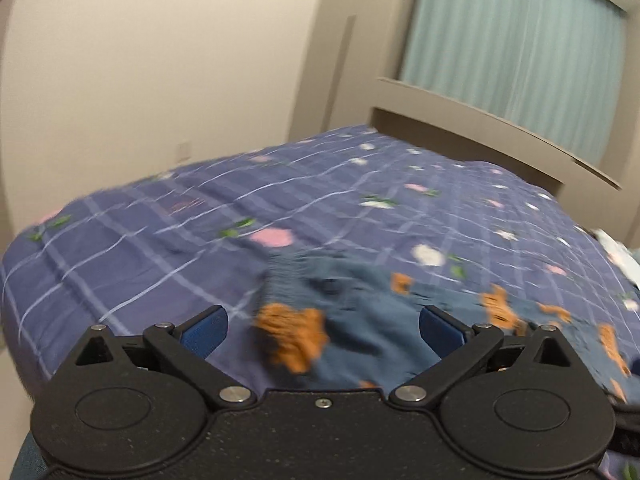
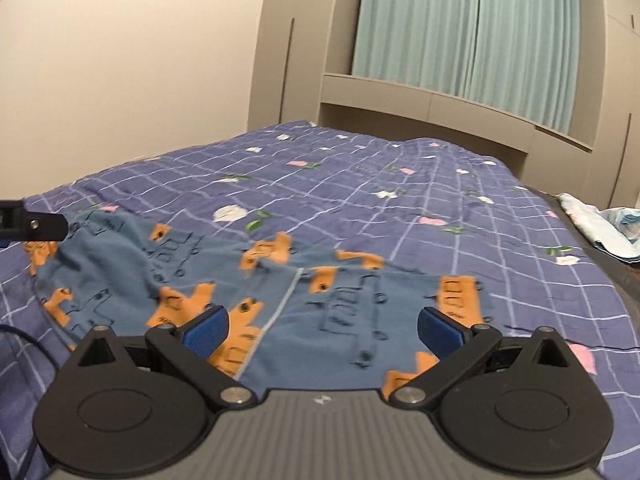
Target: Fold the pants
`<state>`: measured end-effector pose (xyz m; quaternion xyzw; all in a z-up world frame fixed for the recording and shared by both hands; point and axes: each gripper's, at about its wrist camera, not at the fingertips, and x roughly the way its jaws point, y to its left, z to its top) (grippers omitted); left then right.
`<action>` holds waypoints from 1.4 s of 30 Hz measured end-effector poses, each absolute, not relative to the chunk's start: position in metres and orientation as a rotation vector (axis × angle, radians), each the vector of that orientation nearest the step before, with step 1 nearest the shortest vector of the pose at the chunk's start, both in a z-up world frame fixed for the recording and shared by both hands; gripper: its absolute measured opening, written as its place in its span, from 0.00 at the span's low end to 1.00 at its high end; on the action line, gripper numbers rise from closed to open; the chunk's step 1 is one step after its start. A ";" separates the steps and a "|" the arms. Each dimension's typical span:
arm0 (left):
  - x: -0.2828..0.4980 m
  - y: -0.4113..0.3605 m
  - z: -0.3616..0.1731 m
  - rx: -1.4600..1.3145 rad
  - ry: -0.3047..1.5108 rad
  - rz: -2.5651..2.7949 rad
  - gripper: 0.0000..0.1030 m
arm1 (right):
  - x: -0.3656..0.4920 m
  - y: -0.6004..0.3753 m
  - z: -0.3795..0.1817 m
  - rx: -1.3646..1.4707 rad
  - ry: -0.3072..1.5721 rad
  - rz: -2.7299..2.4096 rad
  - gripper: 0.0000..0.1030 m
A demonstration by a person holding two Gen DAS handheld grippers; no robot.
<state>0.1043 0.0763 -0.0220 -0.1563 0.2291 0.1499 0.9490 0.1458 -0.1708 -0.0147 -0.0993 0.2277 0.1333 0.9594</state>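
Between folds: pants lie rumpled on the bed; left gripper and right gripper hover wide open, empty. Next move likely needs fresh edge grips.

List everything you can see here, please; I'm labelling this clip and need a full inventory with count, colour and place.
pants: one, blue with orange print, lying crumpled on the bed just ahead of both grippers
bedspread: one, purple with white grid lines and pink and white flowers, covering the bed
cloth: one bundle, white and pale blue, at the bed's right edge
curtain: one, pale green, drawn behind the bed
cabinetry: beige, ledge and tall panels at the head of the bed
wall: cream, left of the bed
left gripper: one, black with blue pads, jaws open, nothing between them, above the pants
right gripper: one, black with blue pads, jaws open, above the pants
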 end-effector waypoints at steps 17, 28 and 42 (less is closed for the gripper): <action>0.119 0.111 -0.053 -0.492 0.502 0.267 0.70 | 0.144 -0.164 -0.029 -0.210 0.503 0.240 1.00; 0.119 0.112 -0.050 -0.540 0.516 0.276 0.30 | 0.144 -0.166 -0.030 -0.200 0.506 0.242 1.00; 0.118 0.077 -0.003 -0.413 0.399 0.155 0.18 | 0.143 -0.171 -0.027 -0.172 0.494 0.237 1.00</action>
